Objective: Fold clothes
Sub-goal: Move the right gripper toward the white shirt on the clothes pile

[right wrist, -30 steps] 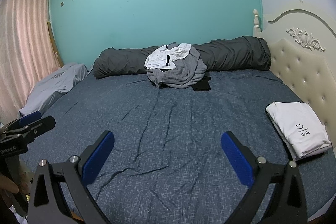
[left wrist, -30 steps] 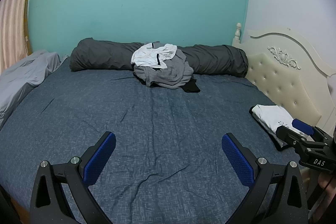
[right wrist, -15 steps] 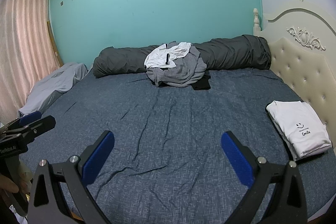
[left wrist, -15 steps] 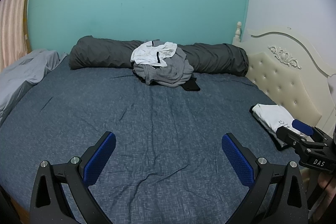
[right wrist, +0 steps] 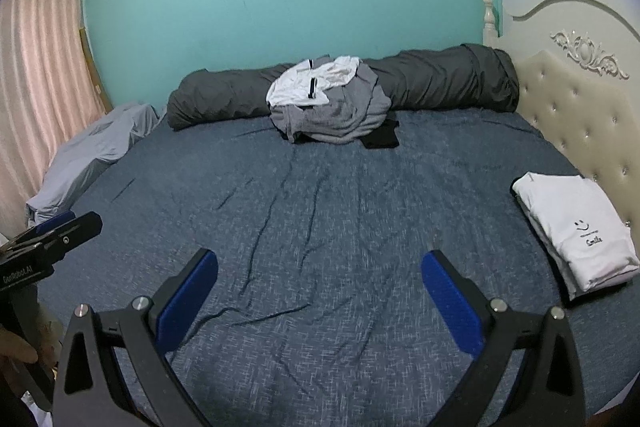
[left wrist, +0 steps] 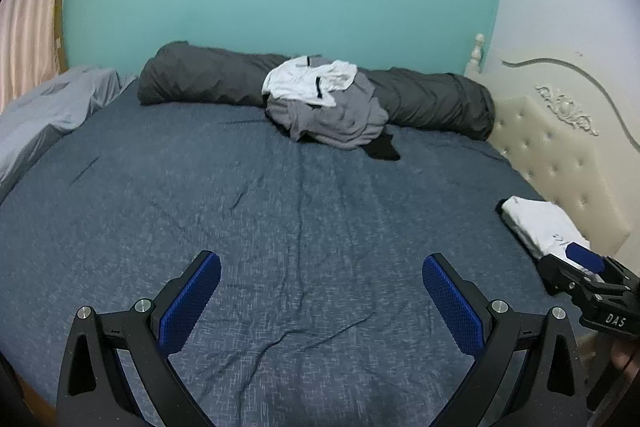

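1. Left wrist view, nearest: my left tool (left wrist: 322, 287) hovers over the bed (left wrist: 280, 227) with its blue pads spread wide and nothing between them. My right tool (right wrist: 319, 287) is likewise wide and empty.
2. Mid range, right side: the folded white shirt (right wrist: 576, 227) lies near the headboard (right wrist: 580, 99), on top of a darker folded item.
3. Far: the pile of unfolded clothes (left wrist: 326, 107) rests against the dark rolled duvet (left wrist: 208, 79) by the teal wall. A white garment (left wrist: 308, 83) sits on top, a grey garment (left wrist: 340, 123) under it, and a black garment (left wrist: 382, 149) shows at the pile's near right edge. The pile is well apart from both tools.
4. Risk: the garments overlap. A pinch into the heap may lift two layers together, or drag the pile across the sheet.
5. Risk: my right tool is close to the folded shirt. A wide sweep could disturb that stack.
6. Change from the earlier frames: the pile appears slightly larger, so both tools have advanced a little. Pad spread is unchanged.
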Demonstrator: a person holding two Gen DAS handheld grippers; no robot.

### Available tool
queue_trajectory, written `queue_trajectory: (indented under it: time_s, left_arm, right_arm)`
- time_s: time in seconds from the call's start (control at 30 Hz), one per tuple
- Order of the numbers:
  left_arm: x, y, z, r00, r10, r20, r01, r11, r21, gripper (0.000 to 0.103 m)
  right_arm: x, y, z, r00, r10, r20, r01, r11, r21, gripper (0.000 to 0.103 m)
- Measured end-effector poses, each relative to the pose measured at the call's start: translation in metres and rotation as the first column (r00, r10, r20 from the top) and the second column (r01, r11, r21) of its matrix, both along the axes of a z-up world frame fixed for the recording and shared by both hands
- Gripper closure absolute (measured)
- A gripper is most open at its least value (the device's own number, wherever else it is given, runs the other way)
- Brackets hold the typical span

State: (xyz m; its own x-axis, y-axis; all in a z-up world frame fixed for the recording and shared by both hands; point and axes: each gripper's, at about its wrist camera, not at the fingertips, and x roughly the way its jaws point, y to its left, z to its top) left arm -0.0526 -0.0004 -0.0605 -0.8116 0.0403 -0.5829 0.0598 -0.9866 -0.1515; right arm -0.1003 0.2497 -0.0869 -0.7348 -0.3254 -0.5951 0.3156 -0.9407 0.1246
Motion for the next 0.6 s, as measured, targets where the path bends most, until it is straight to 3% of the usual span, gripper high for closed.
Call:
queue_trajectory:
  time_s: [0.4,0.6]
  left_arm:
    - [-0.075,-0.033,-0.086,0.990,0.104,0.092,-0.110,0.992,0.064,0.000]
    - [-0.134,-0.051,-0.135,0.978,0.149,0.146,-0.164,0.981,0.100,0.000]
  right_arm:
    - [-0.074,-0.022,-0.069,0.994,0.032,0.109,-0.038,0.998,0.051,0.001]
    - [-0.123,-0.034,-0.104,0.990,0.066,0.123,-0.070,0.997,0.031,0.001]
